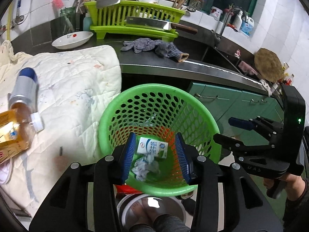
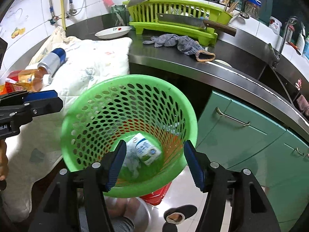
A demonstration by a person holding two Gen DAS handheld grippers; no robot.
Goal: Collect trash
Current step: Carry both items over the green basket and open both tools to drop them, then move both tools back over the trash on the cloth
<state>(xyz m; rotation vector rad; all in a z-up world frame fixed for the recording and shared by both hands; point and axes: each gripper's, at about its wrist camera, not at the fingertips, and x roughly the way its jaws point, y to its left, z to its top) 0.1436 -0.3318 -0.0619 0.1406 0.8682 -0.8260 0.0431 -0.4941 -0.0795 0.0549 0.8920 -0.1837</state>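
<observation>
A green perforated bin (image 1: 119,116) (image 2: 92,119) stands on the floor by the counter. Inside lie a white milk carton (image 1: 152,147) (image 2: 144,150) and crumpled paper (image 1: 144,167) (image 2: 131,164). My left gripper (image 1: 155,154) hovers open and empty over the bin's near rim. My right gripper (image 2: 154,164) is open and empty over the bin; it also shows in the left wrist view (image 1: 231,131). On the white quilt (image 1: 77,89) (image 2: 90,63) lie a blue-and-silver can (image 1: 25,85) (image 2: 53,59) and a plastic bottle of amber liquid (image 1: 17,127) (image 2: 30,79).
A dark counter (image 1: 154,61) carries a green dish rack (image 1: 133,19), a cleaver (image 1: 152,23), a white plate (image 1: 72,39) and a grey glove (image 1: 154,47). Green cabinets (image 2: 241,135) and a sink (image 2: 280,77) lie to the right. A slipper (image 2: 179,212) lies on the floor.
</observation>
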